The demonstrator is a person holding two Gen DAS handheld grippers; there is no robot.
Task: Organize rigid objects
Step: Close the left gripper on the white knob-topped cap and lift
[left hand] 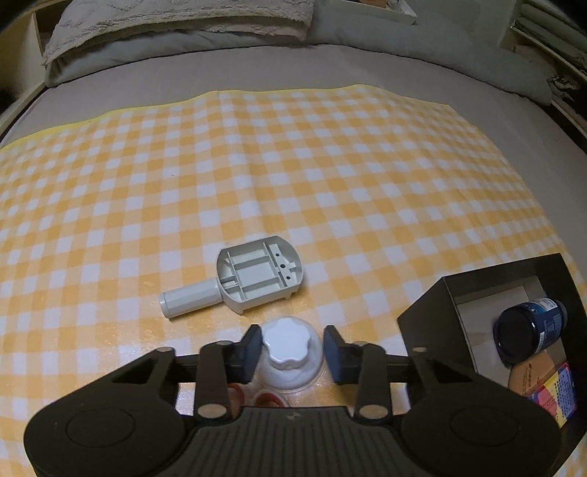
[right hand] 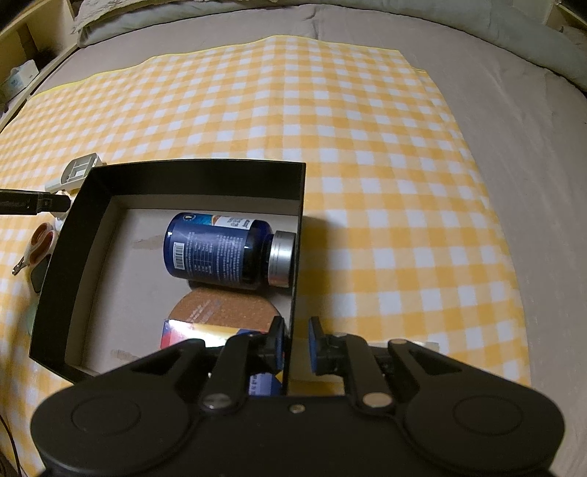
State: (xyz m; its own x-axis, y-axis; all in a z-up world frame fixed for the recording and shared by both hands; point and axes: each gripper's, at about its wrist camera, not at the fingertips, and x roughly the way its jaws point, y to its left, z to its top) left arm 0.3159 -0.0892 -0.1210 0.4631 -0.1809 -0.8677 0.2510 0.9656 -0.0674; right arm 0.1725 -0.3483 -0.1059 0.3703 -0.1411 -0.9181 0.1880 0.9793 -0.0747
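Note:
My left gripper (left hand: 291,348) is open, its pads on either side of a white knob-capped clear plastic cup (left hand: 288,354) standing on the checked cloth. A grey plastic handled part (left hand: 242,282) lies just beyond it. My right gripper (right hand: 295,345) straddles the right wall of a black box (right hand: 293,257), jaws narrowly apart with a small gap to the wall. In the box lie a blue bottle (right hand: 220,253), a cork disc (right hand: 220,306) and a colourful small box (right hand: 190,332). The black box (left hand: 425,315) with the bottle (left hand: 528,326) shows at the right of the left wrist view.
A yellow checked cloth (right hand: 367,146) covers the bed. Red-handled scissors (right hand: 36,246) lie left of the box, also under my left gripper (left hand: 268,398). Pillows and a blanket (left hand: 183,22) lie at the far end. Shelves (right hand: 22,47) stand at the far left.

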